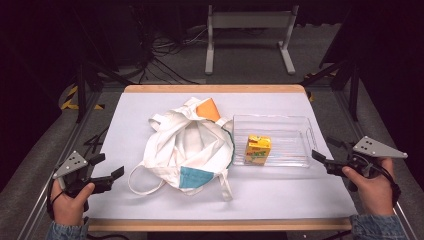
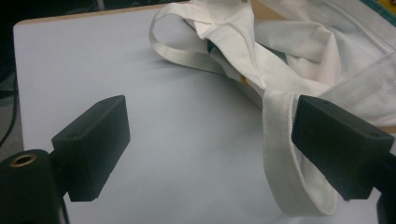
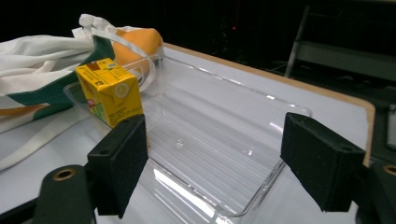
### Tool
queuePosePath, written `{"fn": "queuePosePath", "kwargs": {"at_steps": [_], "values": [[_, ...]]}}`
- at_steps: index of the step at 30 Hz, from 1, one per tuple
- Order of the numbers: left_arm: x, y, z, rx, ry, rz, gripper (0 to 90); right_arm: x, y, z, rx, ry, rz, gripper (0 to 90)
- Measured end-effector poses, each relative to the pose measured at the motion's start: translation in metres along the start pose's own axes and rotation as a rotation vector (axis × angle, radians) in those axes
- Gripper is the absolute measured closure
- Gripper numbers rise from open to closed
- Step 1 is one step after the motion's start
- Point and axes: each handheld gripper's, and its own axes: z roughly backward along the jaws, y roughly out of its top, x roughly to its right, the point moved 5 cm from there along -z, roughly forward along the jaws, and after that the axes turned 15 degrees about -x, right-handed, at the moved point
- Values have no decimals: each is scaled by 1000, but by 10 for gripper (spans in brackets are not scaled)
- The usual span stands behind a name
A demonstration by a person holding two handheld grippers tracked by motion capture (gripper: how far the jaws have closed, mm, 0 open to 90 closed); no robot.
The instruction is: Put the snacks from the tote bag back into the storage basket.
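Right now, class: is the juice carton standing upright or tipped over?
Upright. The carton stands on its base inside the clear tray, at the tray's left end, with its top face up.

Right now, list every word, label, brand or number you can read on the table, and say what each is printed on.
No text can be read.
Small yellow juice carton standing in the clear plastic tray: printing on its faces and a round pale mark, all too blurred to read.
White cloth tote bag with orange and teal patches: no lettering visible.
White table surface: no markings.
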Motion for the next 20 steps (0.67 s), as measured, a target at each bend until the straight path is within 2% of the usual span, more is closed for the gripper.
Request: {"fn": "queuePosePath", "kwargs": {"at_steps": [1, 4, 11, 17, 18, 19, 20], "values": [[0, 0, 1, 7, 3, 3, 122, -1, -2, -2, 5, 5, -13, 234], [0, 2, 1, 27, 4, 1, 121, -4, -8, -6, 47, -45, -59, 258], [1, 5, 5, 72, 11, -3, 117, -5, -13, -8, -32, -47, -88, 239], [0, 6, 7, 87, 28, -5, 115, -5, -15, -12, -84, -41, -94, 235], [0, 6, 7, 88, 32, -5, 115, -5, -15, -12, -111, -49, -105, 249], [0, 6, 7, 88, 35, -6, 114, -5, -15, -11, -152, -86, -83, 250], [0, 6, 7, 90, 38, -5, 114, -5, -14, -10, -170, -106, -65, 250]]}}
